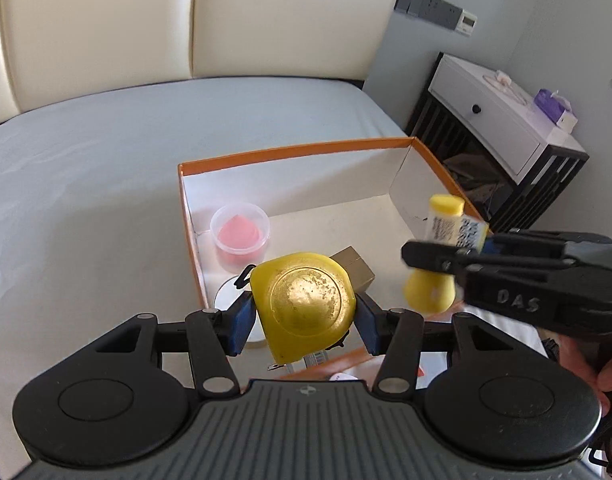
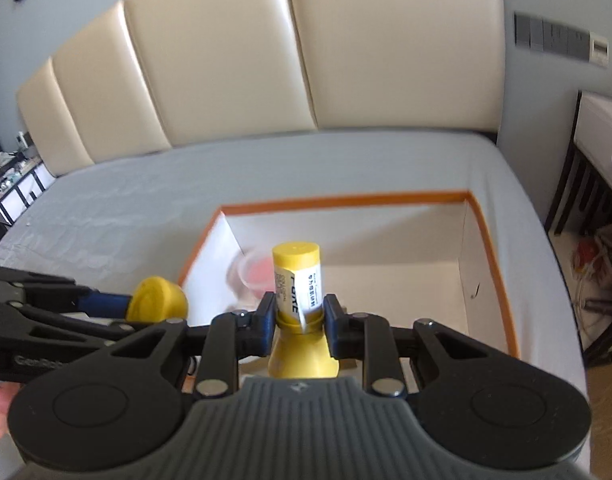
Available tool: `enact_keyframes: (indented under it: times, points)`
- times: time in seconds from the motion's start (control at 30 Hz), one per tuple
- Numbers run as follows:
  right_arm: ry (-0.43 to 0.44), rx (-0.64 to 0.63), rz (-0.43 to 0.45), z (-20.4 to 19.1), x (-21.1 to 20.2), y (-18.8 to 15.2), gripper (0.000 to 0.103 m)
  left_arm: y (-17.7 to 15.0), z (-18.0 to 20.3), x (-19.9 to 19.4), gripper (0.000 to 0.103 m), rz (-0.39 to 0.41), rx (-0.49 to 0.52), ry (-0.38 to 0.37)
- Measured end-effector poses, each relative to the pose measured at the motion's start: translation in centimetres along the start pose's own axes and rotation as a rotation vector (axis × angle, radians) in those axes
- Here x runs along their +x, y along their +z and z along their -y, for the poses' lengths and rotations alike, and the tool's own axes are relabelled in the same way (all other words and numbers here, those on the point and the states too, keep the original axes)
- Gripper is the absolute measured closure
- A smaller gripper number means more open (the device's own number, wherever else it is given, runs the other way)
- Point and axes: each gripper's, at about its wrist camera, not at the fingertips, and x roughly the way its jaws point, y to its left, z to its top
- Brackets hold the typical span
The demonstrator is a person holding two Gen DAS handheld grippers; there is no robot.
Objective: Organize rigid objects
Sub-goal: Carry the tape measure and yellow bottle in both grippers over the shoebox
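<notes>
My left gripper is shut on a yellow tape measure and holds it above the near left part of an orange-rimmed white box. My right gripper is shut on a yellow bottle with a white label, held over the box. The bottle and right gripper also show at the right of the left wrist view. The tape measure shows at the left of the right wrist view. Inside the box lie a clear cup with a pink sponge, a tan block and a white round object.
The box sits on a grey-sheeted bed with a cream padded headboard. A white and black nightstand stands to the right of the bed. The bed's right edge runs close to the box.
</notes>
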Motion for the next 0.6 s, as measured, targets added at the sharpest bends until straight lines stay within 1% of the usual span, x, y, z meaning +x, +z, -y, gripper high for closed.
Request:
enact_keyframes:
  times: [0.1,0.27,0.37,0.6]
  points:
    - [-0.005,0.022,-0.080,0.7,2.6,-0.3,0.079,0.4,-0.2,1.5,0.043,-0.035,0.033,-0.008]
    - [-0.003,0.048,-0.158,1.4,5.5,-0.3,0.079,0.8,-0.6,3.8,0.043,-0.085,0.071,-0.002]
    - [0.004,0.059,-0.179,1.5,6.7,-0.1,0.079,1.0,-0.7,4.7,0.043,-0.101,0.081,-0.006]
    - [0.010,0.064,-0.191,1.2,9.0,0.9,0.079,1.4,-1.1,5.8,0.043,-0.115,0.091,-0.010]
